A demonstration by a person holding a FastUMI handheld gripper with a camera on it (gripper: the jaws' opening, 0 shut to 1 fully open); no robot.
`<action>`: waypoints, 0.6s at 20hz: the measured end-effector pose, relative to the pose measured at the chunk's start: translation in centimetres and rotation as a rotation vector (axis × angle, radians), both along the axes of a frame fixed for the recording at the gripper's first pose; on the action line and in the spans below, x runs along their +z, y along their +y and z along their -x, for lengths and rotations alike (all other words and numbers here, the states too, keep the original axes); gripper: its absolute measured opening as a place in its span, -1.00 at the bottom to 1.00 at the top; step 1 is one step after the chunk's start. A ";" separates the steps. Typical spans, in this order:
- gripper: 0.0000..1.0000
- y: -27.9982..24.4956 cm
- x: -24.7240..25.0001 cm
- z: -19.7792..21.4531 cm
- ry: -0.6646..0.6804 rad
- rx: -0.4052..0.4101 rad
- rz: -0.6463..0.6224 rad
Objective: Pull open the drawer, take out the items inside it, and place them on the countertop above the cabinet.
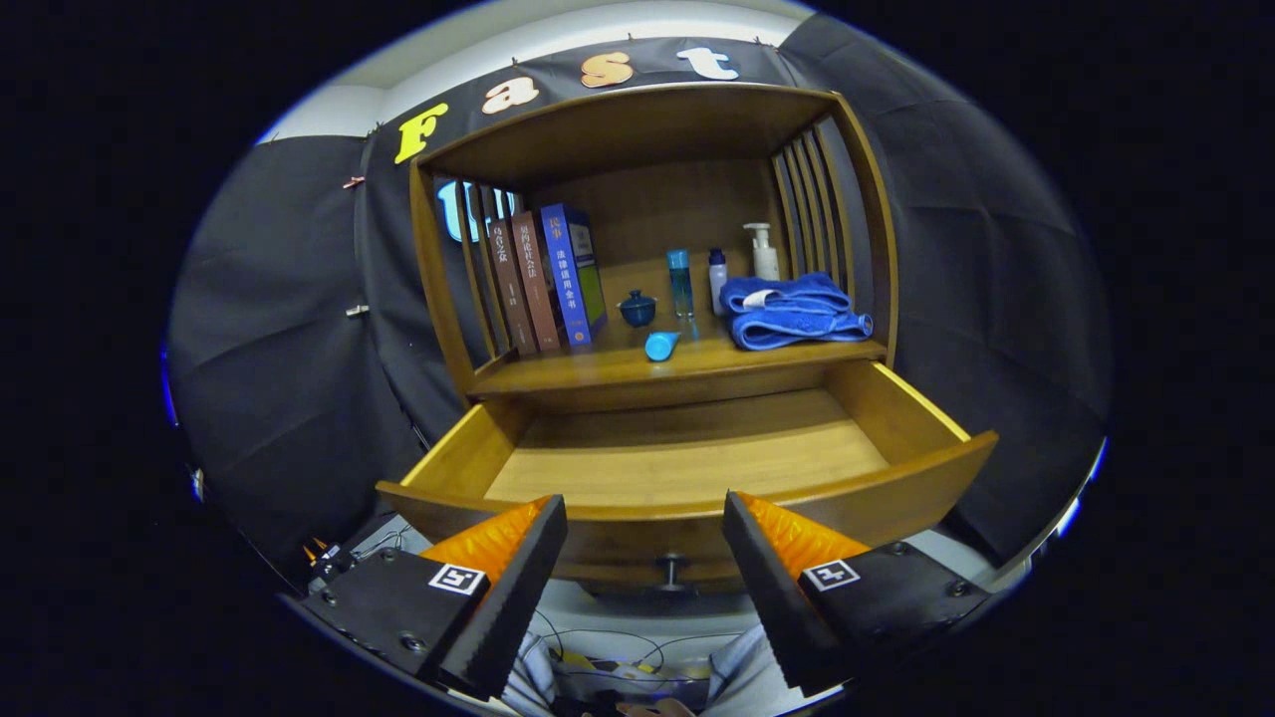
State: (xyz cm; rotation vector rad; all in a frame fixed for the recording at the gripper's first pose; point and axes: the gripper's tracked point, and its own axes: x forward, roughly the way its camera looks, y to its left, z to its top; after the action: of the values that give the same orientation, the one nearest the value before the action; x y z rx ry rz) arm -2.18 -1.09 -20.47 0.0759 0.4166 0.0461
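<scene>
The drawer (pixel 687 468) stands pulled out and looks bare — its things seemingly already on the countertop (pixel 697 360); the gripper (pixel 645 543) hangs back, fingers apart, holding nothing.

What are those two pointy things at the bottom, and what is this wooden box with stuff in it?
Those are the two fingers of a gripper, a grabbing tool a person carries by hand. The camera rides on it and looks forward. Its jaws stand open and hold nothing. Just ahead is a wooden cabinet with its drawer pulled open; the part you can see looks empty. The drawer's knob sits between the fingers. On the countertop above stand books, a small blue cup, a tipped-over blue cup, three bottles and a folded blue towel.
</scene>
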 end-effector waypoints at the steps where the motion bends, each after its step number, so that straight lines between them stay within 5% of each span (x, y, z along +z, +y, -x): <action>1: 1.00 -0.2 -0.9 0.0 0.010 -0.006 -0.001; 12: 0.99 -0.8 -4.9 -1.6 0.050 -0.060 0.020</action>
State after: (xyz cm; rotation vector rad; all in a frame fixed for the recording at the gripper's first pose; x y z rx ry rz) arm -0.55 -1.84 -25.37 0.0696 0.4645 -0.0192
